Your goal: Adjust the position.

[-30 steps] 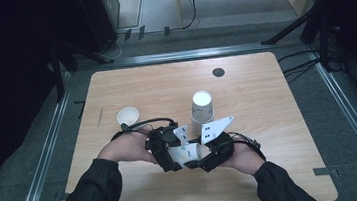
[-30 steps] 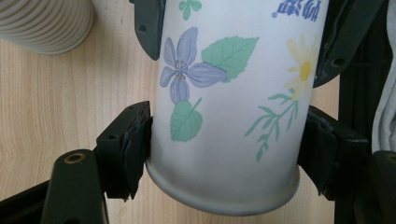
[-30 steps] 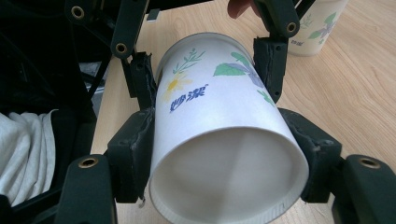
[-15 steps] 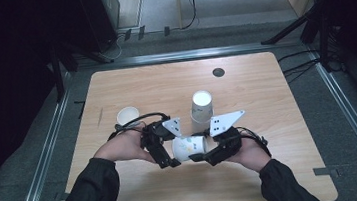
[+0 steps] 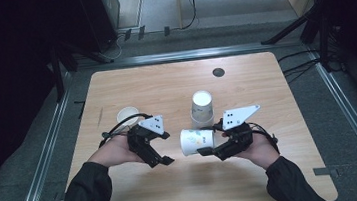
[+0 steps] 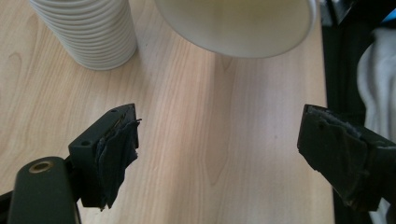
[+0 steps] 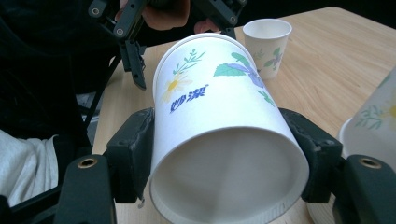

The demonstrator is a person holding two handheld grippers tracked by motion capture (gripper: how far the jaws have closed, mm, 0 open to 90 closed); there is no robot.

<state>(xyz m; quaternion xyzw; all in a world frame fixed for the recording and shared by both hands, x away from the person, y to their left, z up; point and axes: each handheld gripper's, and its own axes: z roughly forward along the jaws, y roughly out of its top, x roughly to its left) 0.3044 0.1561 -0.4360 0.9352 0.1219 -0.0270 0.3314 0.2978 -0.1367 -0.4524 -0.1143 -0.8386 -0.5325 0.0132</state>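
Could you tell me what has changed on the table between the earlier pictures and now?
The left gripper has just opened its jaws, let go of the cup and drawn away leftward. The right gripper keeps the cup clamped, lying sideways. The stack and the lone cup stayed put.

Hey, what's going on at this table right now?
A person is working with paper cups using two handheld grippers. The right gripper is clamped on a printed cup held on its side. The left gripper, jaws just opened, holds nothing. A cup stack and a single upright cup stand behind.
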